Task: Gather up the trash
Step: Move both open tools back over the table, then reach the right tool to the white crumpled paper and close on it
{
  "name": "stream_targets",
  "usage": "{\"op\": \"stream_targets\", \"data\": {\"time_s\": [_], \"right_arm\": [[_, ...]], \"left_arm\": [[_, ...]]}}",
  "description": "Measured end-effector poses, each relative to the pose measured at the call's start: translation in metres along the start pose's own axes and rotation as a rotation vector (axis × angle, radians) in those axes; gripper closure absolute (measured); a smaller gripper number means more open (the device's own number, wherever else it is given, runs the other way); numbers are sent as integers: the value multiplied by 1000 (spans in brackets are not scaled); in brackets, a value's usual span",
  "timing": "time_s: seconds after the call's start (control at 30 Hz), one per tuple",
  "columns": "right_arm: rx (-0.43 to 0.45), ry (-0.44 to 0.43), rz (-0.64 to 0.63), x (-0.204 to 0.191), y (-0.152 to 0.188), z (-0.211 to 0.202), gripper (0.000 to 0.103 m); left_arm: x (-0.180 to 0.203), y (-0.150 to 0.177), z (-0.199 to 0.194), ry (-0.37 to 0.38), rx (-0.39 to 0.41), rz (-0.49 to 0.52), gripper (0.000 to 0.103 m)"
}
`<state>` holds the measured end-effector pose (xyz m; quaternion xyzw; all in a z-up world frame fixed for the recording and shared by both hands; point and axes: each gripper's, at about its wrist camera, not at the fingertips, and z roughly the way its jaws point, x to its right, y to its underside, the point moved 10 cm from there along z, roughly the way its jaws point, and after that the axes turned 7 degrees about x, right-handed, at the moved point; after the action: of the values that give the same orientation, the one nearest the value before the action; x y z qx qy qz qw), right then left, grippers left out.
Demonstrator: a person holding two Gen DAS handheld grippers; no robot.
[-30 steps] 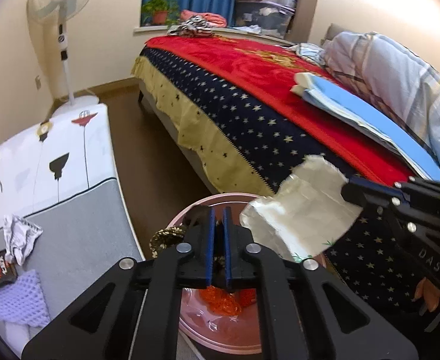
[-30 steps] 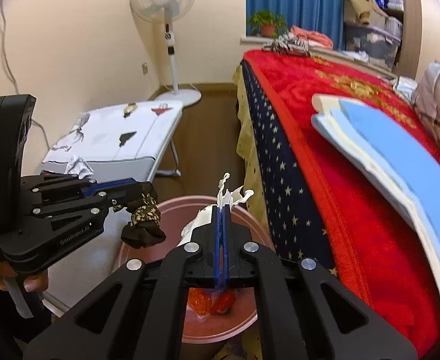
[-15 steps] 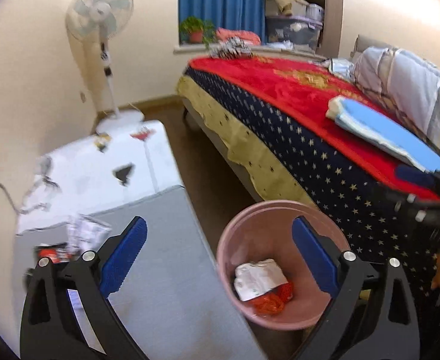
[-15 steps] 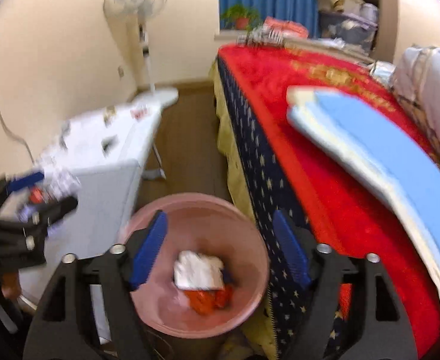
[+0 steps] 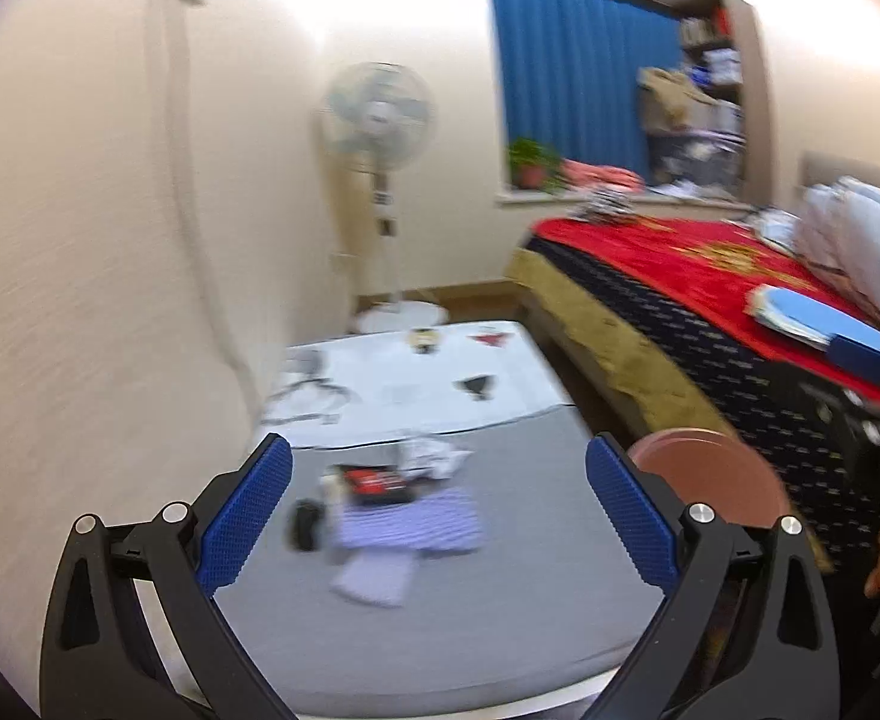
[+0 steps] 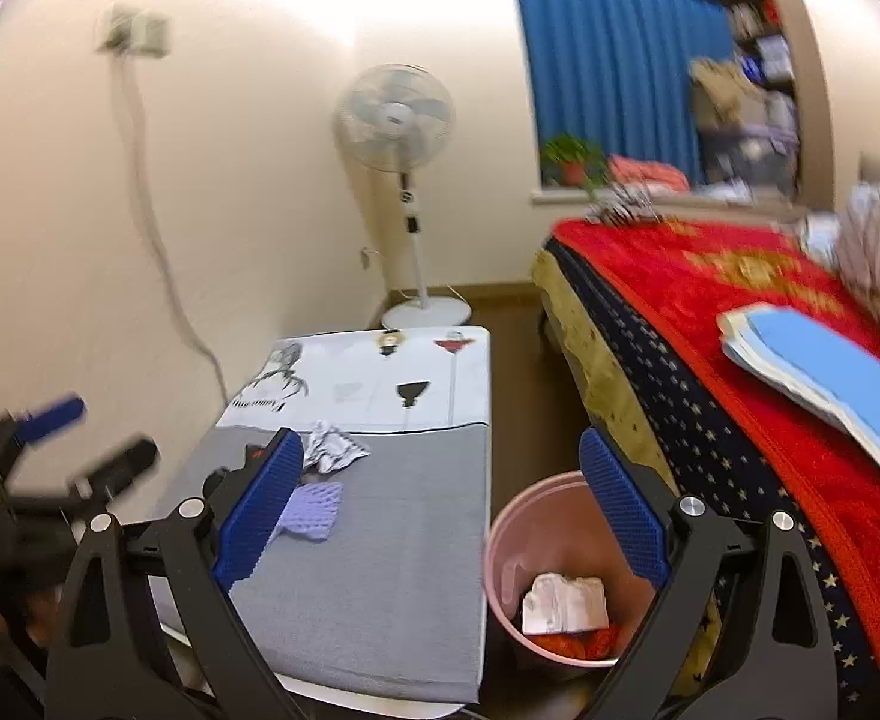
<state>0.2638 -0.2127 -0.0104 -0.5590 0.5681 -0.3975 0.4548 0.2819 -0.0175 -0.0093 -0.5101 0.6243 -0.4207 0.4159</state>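
Both drops done: a second ago each gripper was clamped on trash over the pink bin [image 6: 503,546], now white paper [image 6: 565,603] lies inside it. Left gripper [image 5: 438,516] and right gripper [image 6: 441,510] both have jaws wide apart, empty. I've swung both toward the table [image 6: 392,570]; remaining scraps sit at 12 o'clock: crumpled wrapper [image 6: 335,449], purple net [image 6: 314,507], red-black packet [image 5: 374,480].

pink bin [image 6: 503,546] | white wrapper [image 6: 566,603] inside | crumpled wrapper [image 6: 335,449] on table

Table litter [image 5: 401,501] blurred — perhaps wrappers.
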Motion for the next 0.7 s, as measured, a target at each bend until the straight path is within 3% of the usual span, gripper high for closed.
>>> {"op": "stream_targets", "data": {"time_s": [0.13,0.23,0.37,0.7], "right_arm": [[5,-58,-116,-35,20,6,10],[-10,-100,-121,-49,27,10,10],[-37,-104,-135,-59,35,18,10],[-77,-114,-101,-66,42,36,10]], "left_arm": [[-44,18,0,-92,5,-90,8],[-62,29,9,-118,-27,-128,8],[-71,30,10,-151,-7,-104,8],[-66,29,9,-151,4,-30,8]]}}
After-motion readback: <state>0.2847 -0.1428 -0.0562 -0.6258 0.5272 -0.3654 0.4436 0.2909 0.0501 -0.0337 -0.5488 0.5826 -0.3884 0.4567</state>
